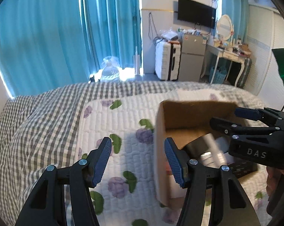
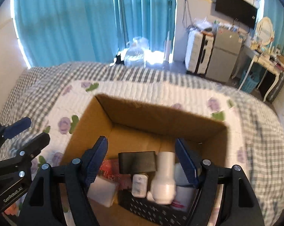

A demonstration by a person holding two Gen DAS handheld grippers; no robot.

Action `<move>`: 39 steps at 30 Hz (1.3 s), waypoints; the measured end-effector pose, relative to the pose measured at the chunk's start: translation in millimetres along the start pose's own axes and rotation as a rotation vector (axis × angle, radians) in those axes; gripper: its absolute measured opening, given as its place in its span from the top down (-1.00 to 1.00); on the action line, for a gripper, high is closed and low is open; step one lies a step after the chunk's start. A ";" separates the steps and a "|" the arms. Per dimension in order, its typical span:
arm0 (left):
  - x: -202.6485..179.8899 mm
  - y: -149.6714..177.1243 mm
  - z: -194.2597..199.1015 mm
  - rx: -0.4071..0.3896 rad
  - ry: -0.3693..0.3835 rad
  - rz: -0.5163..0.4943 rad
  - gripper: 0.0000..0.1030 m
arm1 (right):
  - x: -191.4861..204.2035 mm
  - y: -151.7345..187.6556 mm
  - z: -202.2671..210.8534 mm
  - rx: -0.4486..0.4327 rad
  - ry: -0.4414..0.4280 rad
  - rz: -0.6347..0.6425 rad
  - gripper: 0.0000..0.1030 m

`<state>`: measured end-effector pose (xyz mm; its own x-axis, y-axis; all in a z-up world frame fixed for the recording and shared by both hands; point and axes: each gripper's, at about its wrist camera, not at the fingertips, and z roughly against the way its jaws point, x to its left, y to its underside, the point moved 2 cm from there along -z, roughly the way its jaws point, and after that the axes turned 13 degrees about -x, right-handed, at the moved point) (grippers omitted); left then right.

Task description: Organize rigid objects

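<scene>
An open cardboard box (image 2: 160,116) sits on the floral quilt; its left wall also shows in the left wrist view (image 1: 160,150). Inside lie a white bottle (image 2: 165,177), a black block (image 2: 137,162), a small white case (image 2: 140,185), a black keypad device (image 2: 151,210), a white block (image 2: 102,193) and something red (image 2: 109,167). My right gripper (image 2: 142,163) is open and empty just above the box's contents. My left gripper (image 1: 138,162) is open and empty over the quilt, its right finger beside the box's left wall. A silver cylinder (image 1: 207,150) shows in the box.
The bed carries a grey checked blanket (image 1: 38,128) under the floral quilt (image 1: 123,124). Beyond the bed stand blue curtains (image 1: 57,37), a white suitcase (image 1: 167,62), a small fridge (image 1: 192,56), a dressing table (image 1: 230,50) and a plastic bag on the floor (image 1: 110,69).
</scene>
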<state>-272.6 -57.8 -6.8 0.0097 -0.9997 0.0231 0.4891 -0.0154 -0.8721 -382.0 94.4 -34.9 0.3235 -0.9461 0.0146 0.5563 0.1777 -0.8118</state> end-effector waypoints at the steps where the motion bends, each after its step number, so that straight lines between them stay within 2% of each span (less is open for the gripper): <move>1: -5.8 -6.0 9.7 -0.017 0.005 -0.007 -0.18 | -1.4 -6.0 12.2 -0.017 0.009 0.003 -0.43; 8: -43.1 -48.2 78.5 -0.143 0.043 -0.041 -0.18 | -23.3 -36.2 112.2 -0.147 0.094 0.009 -0.43; 13: -63.9 -64.6 127.2 -0.238 0.065 -0.061 -0.18 | -35.2 -38.6 181.0 -0.248 0.131 -0.003 -0.43; 20: -72.6 -52.7 184.2 -0.356 0.083 -0.073 -0.18 | -41.1 -14.1 259.9 -0.376 0.141 -0.029 -0.43; 22: -71.8 -41.2 194.0 -0.380 0.081 -0.079 -0.30 | -43.0 -0.2 277.0 -0.415 0.151 -0.039 -0.43; 24: -69.9 -27.7 198.4 -0.390 0.076 -0.077 -0.64 | -44.5 13.2 285.6 -0.443 0.147 -0.054 -0.44; 25: -67.5 -19.2 199.5 -0.407 0.068 -0.069 -0.69 | -45.0 18.9 287.8 -0.452 0.139 -0.062 -0.52; 26: -66.3 -12.4 199.3 -0.416 0.062 -0.065 -0.79 | -45.7 28.6 288.5 -0.469 0.125 -0.074 -0.61; 28: -61.1 2.1 192.6 -0.420 0.033 -0.057 -0.88 | -46.1 45.7 286.1 -0.493 0.126 -0.097 -0.98; 29: -57.4 10.2 187.3 -0.422 0.009 -0.044 -1.00 | -46.7 54.5 283.3 -0.513 0.133 -0.110 -1.00; 33: -51.2 41.1 170.2 -0.456 -0.021 -0.014 -1.00 | -47.4 82.4 259.0 -0.558 0.179 -0.117 -1.00; 39: -52.4 80.8 150.8 -0.425 -0.026 -0.034 -1.00 | -43.9 120.0 211.2 -0.519 0.193 -0.068 -1.00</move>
<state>-102.1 -3.7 -4.8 0.0245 -0.9977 0.0627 0.0866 -0.0603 -0.9944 -167.8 214.4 -9.6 0.1270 -0.9919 0.0095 0.1053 0.0039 -0.9944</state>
